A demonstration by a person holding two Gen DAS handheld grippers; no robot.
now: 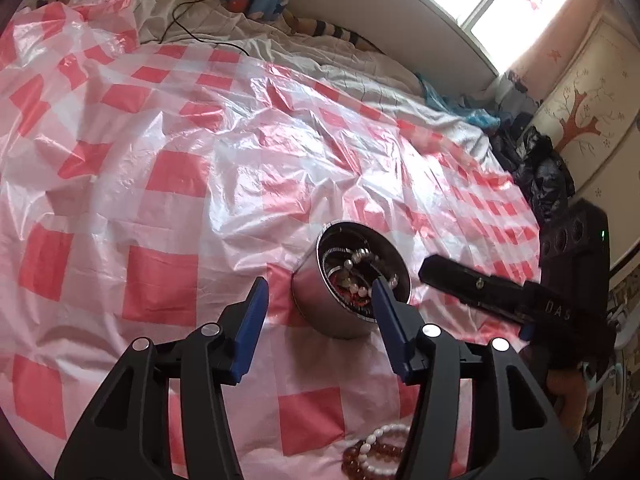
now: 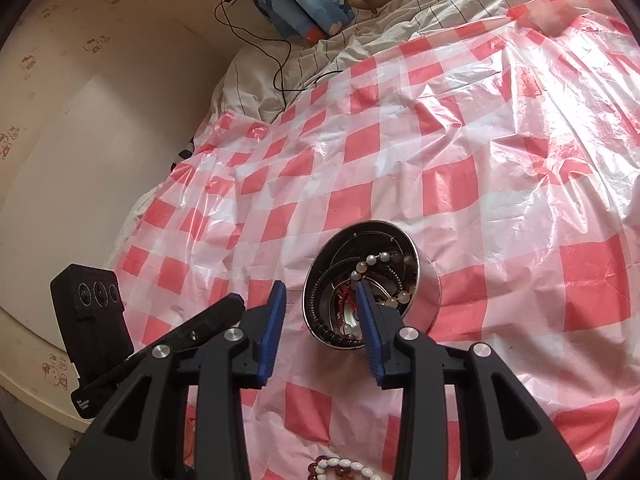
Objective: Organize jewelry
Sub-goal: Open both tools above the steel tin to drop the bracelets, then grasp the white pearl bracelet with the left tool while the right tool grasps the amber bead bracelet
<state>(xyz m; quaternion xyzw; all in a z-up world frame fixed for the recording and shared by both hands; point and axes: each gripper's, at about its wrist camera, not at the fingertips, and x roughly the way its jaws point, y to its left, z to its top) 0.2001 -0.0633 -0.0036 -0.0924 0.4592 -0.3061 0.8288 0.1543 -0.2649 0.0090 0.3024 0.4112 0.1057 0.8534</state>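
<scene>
Round shiny steel tin (image 2: 370,280) full of bead strands sits mid red-and-white checked plastic sheet (image 2: 440,140). White and amber bead bracelets (image 1: 378,454) lie loose nearer. Left gripper (image 1: 318,300) and right gripper (image 2: 322,304) both spread wide, empty. I'd dip low and pinch one strand only.

Ahead: checked sheet (image 2: 460,152) lies bare — open passage.
Centre: steel bowl (image 2: 428,292) obstructs.
Near edge: bead bracelets (image 1: 380,456) on the sheet — low obstacle.
</scene>
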